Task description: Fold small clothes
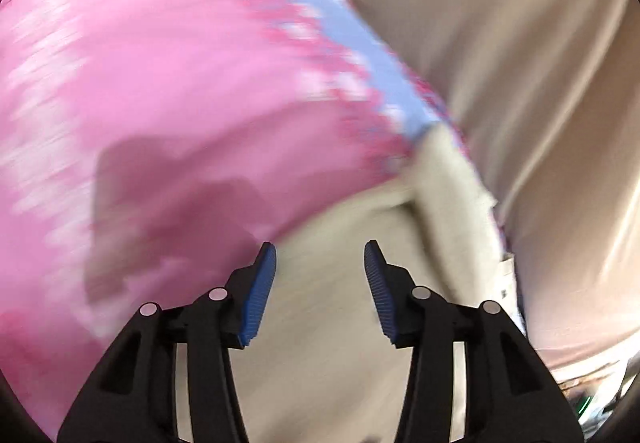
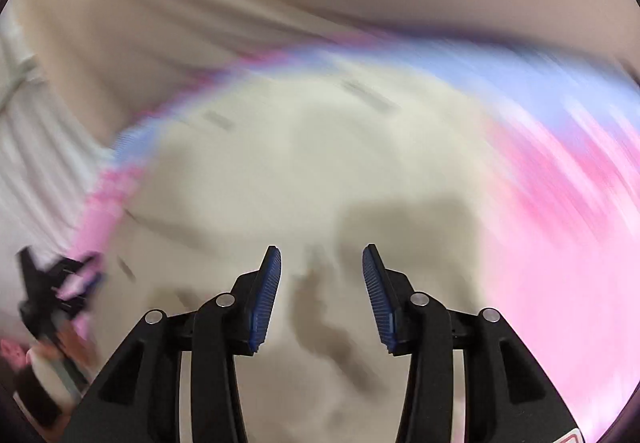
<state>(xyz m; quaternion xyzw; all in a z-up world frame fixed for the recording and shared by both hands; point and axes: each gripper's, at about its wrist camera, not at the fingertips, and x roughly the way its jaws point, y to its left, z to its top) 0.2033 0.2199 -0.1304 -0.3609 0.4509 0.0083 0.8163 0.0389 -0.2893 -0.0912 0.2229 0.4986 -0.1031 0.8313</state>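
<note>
Left gripper (image 1: 320, 263): the blue ribbed pads (image 1: 258, 299) are seen spread well apart, with nothing between them; only cream fabric is seen through the gap.
Right gripper (image 2: 321, 267): the two fingers are likewise held wide apart, and nothing is gripped; a dark shadow is cast on the cloth between and beyond them.
Garment (image 1: 168, 83): a small pink piece with paler blotches is spread over the beige sheet (image 1: 520, 43); much of it is smeared by motion blur, so the print cannot be made out.
Blue band (image 1: 360, 43): a light-blue strip edged in darker pink is seen along the garment's far right edge in the left wrist view.
Cream lining (image 1: 340, 243): the pale inner side is turned up nearest the left gripper, with a small label at its right edge.
Garment in the right wrist view (image 2: 560, 243): pink is shown at the right, the blue band (image 2: 480, 71) along the far edge, and the cream lining (image 2: 300, 163) fills the middle.
Left edge of the right wrist view: a blurred black gripper body (image 2: 48, 283) is seen against the garment's pink edge; whether it touches the cloth cannot be told.
Sheet (image 2: 240, 3): wrinkled beige cloth is seen beyond the garment.
</note>
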